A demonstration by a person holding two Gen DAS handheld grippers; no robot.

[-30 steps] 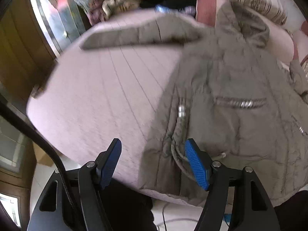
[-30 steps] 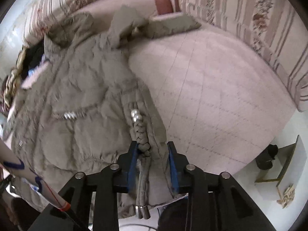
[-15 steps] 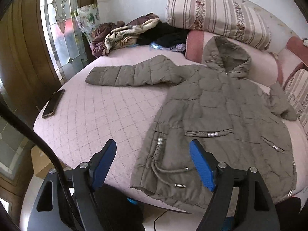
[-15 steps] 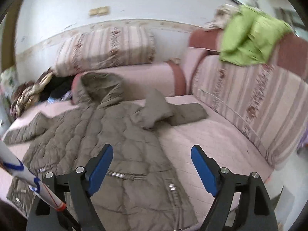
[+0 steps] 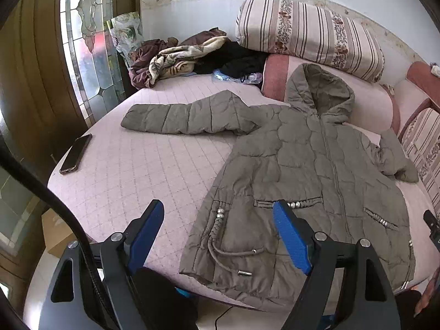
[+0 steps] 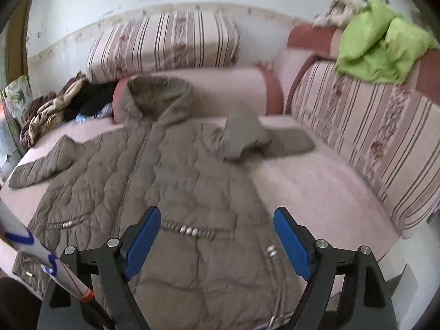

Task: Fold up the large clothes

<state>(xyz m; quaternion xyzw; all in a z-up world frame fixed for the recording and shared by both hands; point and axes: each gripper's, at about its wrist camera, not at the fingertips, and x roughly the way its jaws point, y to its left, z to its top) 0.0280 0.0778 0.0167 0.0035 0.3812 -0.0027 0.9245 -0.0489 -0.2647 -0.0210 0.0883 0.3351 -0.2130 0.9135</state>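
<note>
An olive quilted hooded jacket (image 5: 308, 165) lies front-up and spread flat on the pink quilted bed (image 5: 143, 170). Its left sleeve (image 5: 187, 115) stretches out to the left. Its right sleeve (image 6: 258, 137) lies bunched toward the striped sofa back. The hood (image 6: 159, 93) rests against a pink bolster. My left gripper (image 5: 220, 233) is open and empty, above the jacket's lower left hem with its drawcord (image 5: 233, 253). My right gripper (image 6: 217, 242) is open and empty, above the jacket's lower right part (image 6: 192, 192).
A phone (image 5: 75, 152) lies at the bed's left edge. A heap of clothes (image 5: 192, 55) sits at the back left, by a glass door (image 5: 85, 41). Striped cushions (image 6: 371, 126) line the back and right. A green cloth (image 6: 379, 44) lies on top.
The right gripper let go of the jacket's hem drawcord and opened wide. Both grippers pulled back and up from the jacket, so the whole jacket is in view.
</note>
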